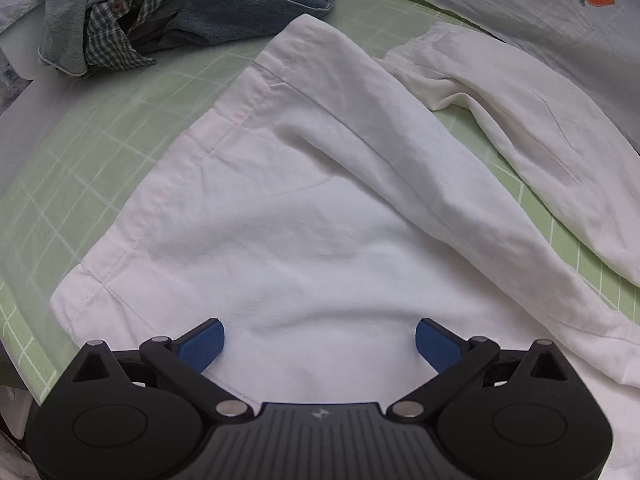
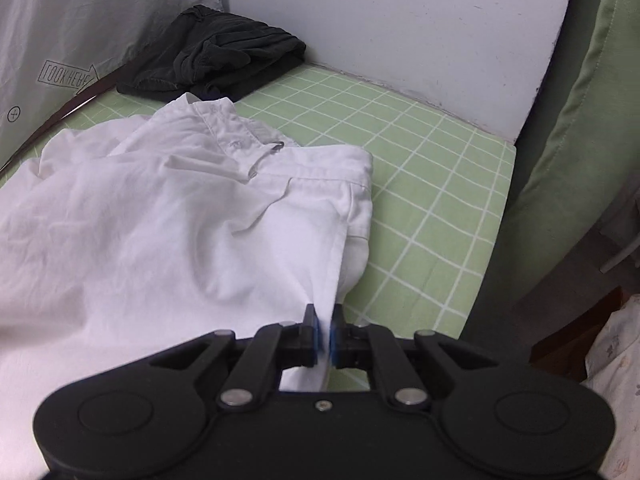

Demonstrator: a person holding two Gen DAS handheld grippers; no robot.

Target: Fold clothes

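**White shirt spread on the bed, right gripper pinching its edge**

Left wrist view: We find the white shirt (image 1: 304, 208) lying flat on the green checked sheet (image 1: 72, 184), hem side to the left of the frame. One sleeve (image 1: 400, 152) lies folded across the body, its long axis running from upper left to lower right; the other sleeve (image 1: 520, 128) stretches out beyond it on the sheet. The left gripper (image 1: 320, 342) hovers just over the body of the shirt with its jaws spread wide and nothing between them; the cloth lies directly ahead and beneath. A pile of mixed clothes (image 1: 160, 20), checked and denim, sits well apart at the far left.

Right wrist view: We see the collar (image 2: 236, 136) end of the shirt, pointing away from the camera, with dark clothes (image 2: 216, 60) beyond it against the wall (image 2: 400, 20). The right gripper (image 2: 325, 340) has its jaws pressed together on the shirt's side edge, which rises from the sheet into the pinch.

Assessment: We judge the right gripper to be the one in command of the cloth; the shirt extends left and forward from its jaws. Any fold over would travel across the body toward the left gripper's side. How far the folding stands, we cannot settle beyond the one sleeve lying across.
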